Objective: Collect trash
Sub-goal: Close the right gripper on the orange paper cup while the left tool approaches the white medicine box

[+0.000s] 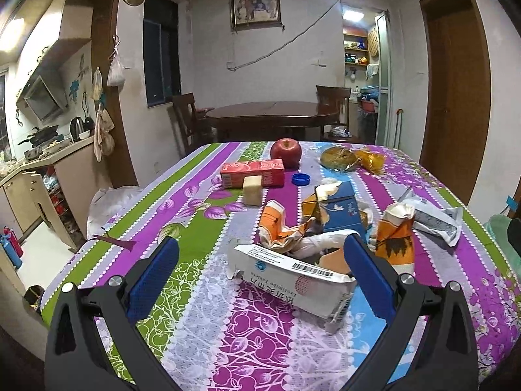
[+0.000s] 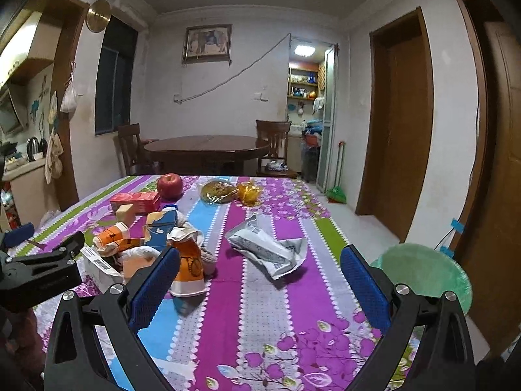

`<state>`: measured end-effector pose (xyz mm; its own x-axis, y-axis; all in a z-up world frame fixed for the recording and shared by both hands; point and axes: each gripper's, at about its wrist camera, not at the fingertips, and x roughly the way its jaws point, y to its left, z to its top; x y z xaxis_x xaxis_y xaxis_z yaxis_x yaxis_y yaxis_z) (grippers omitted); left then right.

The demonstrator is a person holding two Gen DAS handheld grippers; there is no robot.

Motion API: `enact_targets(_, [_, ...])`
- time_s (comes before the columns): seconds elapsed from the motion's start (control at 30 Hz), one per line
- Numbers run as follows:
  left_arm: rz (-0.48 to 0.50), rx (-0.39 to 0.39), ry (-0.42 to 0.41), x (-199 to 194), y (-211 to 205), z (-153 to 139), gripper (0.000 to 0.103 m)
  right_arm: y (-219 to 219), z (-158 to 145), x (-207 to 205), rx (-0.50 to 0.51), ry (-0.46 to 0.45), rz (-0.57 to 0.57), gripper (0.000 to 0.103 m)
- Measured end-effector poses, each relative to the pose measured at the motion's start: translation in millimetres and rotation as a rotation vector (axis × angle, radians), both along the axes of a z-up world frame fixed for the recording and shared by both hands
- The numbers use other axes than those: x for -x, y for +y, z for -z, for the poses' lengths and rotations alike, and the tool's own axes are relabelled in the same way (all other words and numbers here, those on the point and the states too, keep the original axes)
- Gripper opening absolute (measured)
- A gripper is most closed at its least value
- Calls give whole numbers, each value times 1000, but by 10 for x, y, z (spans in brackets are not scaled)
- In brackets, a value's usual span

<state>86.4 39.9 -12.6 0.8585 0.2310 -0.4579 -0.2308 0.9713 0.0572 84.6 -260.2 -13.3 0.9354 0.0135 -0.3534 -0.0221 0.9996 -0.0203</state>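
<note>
Trash lies on a flowered tablecloth (image 1: pixel 202 296). A white medicine box (image 1: pixel 293 283) lies between the fingers of my open left gripper (image 1: pixel 262 246), untouched. Behind it are crushed orange cups (image 1: pixel 276 224), a torn blue carton (image 1: pixel 342 211) and an upside-down orange cup (image 1: pixel 395 244). A crumpled white wrapper (image 2: pixel 267 251) lies ahead of my open, empty right gripper (image 2: pixel 260 254). The orange cup (image 2: pixel 189 267) stands beside the right gripper's left finger. The left gripper also shows at the left of the right wrist view (image 2: pixel 42 260).
A red apple (image 1: pixel 286 151), a red box (image 1: pixel 252 172), a pale block (image 1: pixel 252 189), a blue bottle cap (image 1: pixel 300 179) and bagged food (image 1: pixel 338 158) sit farther back. A green bin (image 2: pixel 423 270) stands off the table's right edge. A dining table with chairs (image 2: pixel 205 150) is behind.
</note>
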Motion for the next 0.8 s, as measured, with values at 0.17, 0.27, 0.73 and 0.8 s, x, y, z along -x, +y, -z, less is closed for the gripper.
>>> enact_targets(0.17, [-13, -9, 15, -49, 24, 38, 98, 13, 41, -75, 0, 17, -5, 98])
enact_targets(0.27, [-18, -22, 25, -85, 23, 69, 98, 55, 82, -109, 10, 30, -11, 98])
enact_targets(0.73, [-31, -31, 77, -227, 68, 208, 98, 219, 230, -306, 50, 91, -36, 98])
enact_targets(0.8, [-35, -30, 83, -239, 92, 216, 98, 234, 224, -326, 50, 92, -41, 98])
